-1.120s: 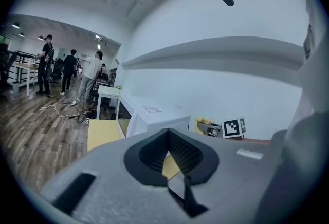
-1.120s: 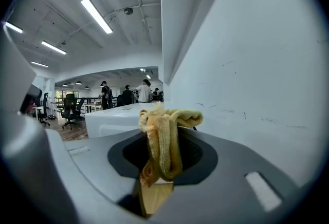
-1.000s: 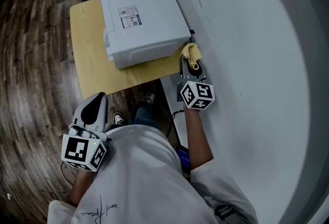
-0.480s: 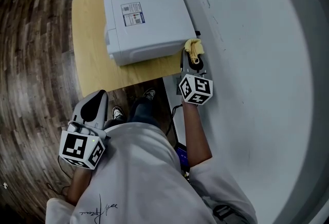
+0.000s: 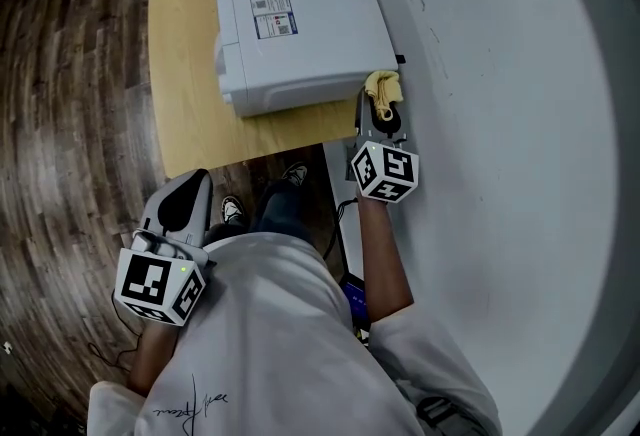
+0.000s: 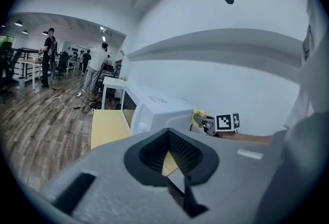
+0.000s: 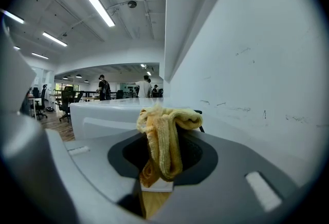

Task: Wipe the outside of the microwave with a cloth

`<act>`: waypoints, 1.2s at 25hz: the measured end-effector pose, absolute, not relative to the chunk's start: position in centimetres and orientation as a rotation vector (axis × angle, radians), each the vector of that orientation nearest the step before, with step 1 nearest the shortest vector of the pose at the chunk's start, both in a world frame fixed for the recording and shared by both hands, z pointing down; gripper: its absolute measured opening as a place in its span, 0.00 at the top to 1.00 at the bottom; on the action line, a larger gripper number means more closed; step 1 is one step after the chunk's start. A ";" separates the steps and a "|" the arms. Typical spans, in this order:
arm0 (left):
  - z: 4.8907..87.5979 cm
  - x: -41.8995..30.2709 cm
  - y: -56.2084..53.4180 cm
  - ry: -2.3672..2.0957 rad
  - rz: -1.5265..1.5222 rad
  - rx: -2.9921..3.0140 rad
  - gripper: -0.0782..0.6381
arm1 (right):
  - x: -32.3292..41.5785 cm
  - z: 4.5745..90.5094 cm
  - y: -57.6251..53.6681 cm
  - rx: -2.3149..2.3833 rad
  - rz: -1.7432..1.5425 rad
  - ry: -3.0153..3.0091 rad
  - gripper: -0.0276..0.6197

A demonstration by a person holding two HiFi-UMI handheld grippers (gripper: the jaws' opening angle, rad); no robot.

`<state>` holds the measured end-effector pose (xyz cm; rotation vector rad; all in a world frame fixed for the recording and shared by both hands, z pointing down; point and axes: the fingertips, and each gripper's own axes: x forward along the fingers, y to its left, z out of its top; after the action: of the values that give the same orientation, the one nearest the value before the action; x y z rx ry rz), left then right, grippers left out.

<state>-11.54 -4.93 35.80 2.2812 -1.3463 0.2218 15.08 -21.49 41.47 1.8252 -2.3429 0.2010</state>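
Head view | right tool point(image 5: 383, 111) clamps cloth point(image 5: 380, 84) against microwave point(image 5: 300, 14) | wall point(image 5: 500, 74) beside | left tool point(image 5: 190, 188) together

The microwave point(image 5: 300, 14) is a white box with a printed label point(image 5: 274, 14) on its top. It stands square on a pale yellow worktop point(image 5: 185, 74), its right side close along the white wall point(image 5: 480, 74). The front — a dark window in the door, which looks closed — faces the bare part of the worktop. The cloth point(image 5: 383, 87) is yellow and terry-like, bunched into a thick fold. It is pinched in the right claw point(image 5: 379, 104) and droops over the jaws. It sits up against the microwave's near right corner, between the casing and the wall.
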 end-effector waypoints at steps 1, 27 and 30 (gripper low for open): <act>35.8 -11.7 -4.9 -1.347 0.222 2.281 0.91 | 14.9 41.5 -21.4 1.823 0.200 -2.343 0.78; 35.2 -13.3 -3.8 -1.379 0.163 2.282 0.91 | 7.3 41.5 -18.8 1.659 0.215 -2.468 0.78; 35.1 -13.4 -3.6 -1.380 0.164 2.285 0.91 | 6.4 41.6 -18.6 1.643 0.232 -2.486 0.78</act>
<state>-13.39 -3.61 35.14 2.2854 -1.3796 0.1644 6.38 -18.55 41.58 1.6428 -2.4855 0.2318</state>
